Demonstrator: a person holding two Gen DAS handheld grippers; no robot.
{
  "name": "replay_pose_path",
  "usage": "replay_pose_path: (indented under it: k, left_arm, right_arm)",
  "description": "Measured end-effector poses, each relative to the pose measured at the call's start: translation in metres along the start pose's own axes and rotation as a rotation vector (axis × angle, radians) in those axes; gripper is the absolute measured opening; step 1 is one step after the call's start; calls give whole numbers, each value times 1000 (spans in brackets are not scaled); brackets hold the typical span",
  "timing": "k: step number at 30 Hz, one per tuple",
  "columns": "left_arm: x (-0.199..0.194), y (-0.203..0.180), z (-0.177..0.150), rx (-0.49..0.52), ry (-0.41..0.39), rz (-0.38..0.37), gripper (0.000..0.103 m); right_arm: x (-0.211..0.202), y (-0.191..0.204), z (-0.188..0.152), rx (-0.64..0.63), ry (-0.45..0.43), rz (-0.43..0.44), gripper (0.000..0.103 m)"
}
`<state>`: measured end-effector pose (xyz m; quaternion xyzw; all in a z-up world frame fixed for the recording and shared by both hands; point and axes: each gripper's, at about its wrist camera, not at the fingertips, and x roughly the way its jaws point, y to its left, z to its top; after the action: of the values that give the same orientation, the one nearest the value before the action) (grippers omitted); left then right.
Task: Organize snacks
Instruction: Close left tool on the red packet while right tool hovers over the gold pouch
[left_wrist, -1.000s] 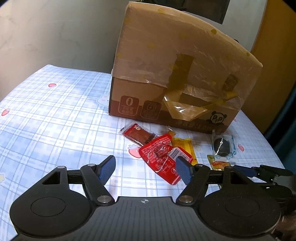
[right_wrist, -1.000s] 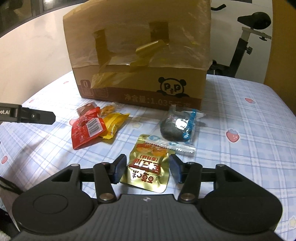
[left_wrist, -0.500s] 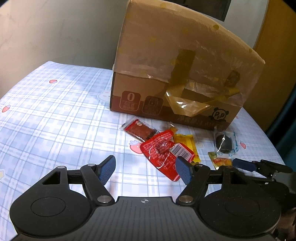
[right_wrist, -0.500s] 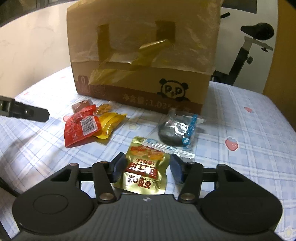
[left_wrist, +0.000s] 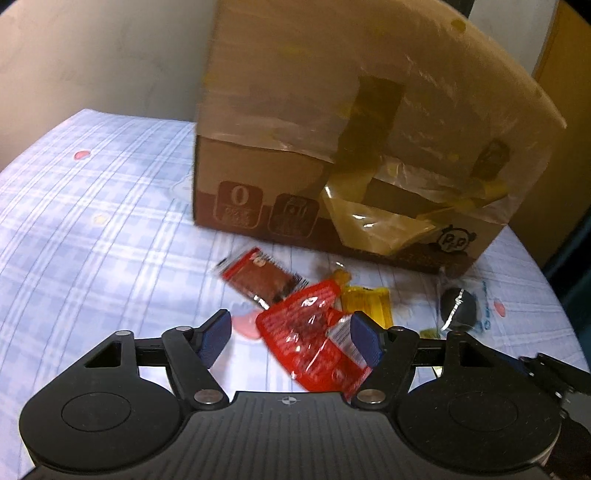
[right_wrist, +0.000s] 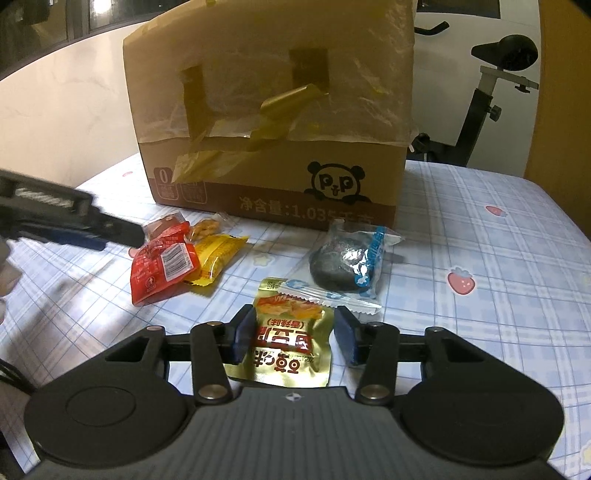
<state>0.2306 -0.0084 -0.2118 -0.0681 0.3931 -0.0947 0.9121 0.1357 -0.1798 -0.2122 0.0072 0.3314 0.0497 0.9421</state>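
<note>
A cardboard box (right_wrist: 273, 122) with a panda logo is standing on a blue checked tablecloth (right_wrist: 480, 236), and every snack is lying on the cloth in front of it.

The right gripper (right_wrist: 293, 334) is hanging over a gold snack packet (right_wrist: 291, 339) that is lying farthest out from the box. Its jaws are closing, with the packet sitting between the blue pads; the left pad is meeting the packet's edge while a gap is still showing at the right pad.

The left gripper (left_wrist: 291, 338) is hovering over a red snack packet (left_wrist: 310, 343) out from the box's left half. Its jaws are standing apart and narrowing, with the red packet lying between and under them, and whether the right pad is touching it cannot be told.

A yellow packet (right_wrist: 216, 254) is lying just beside the red one. A dark red sachet (left_wrist: 258, 277) is resting between the red packet and the box. A dark round snack in clear wrapping (right_wrist: 343, 262) is lying in front of the box's right corner, just beyond the gold packet.
</note>
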Motion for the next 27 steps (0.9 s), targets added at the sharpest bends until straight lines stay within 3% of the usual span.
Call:
replay_pose_path:
  k: [10, 11, 12, 13, 18, 24, 26, 27]
  left_arm:
    - [20, -17, -6, 71, -22, 56, 59]
    - [19, -18, -9, 87, -28, 55, 54]
    - [17, -17, -10, 91, -35, 41, 41]
    - [15, -16, -11, 96, -38, 30, 34]
    - [2, -18, -23, 137, -54, 18, 8]
    - [-1, -9, -24, 100, -26, 9, 9]
    - [-2, -9, -21, 97, -34, 3, 20]
    - [-2, -10, -18, 106, -43, 5, 36]
  right_arm:
    - [0, 0, 1, 4, 0, 7, 49]
    - [0, 0, 1, 5, 0, 8, 49]
    - [0, 0, 1, 6, -1, 8, 49]
    - [0, 0, 1, 7, -1, 9, 49]
    - [0, 0, 1, 14, -1, 12, 49]
    - [0, 0, 2, 18, 0, 13, 49]
    - [0, 0, 2, 18, 0, 13, 49]
    - [0, 0, 2, 18, 0, 13, 49]
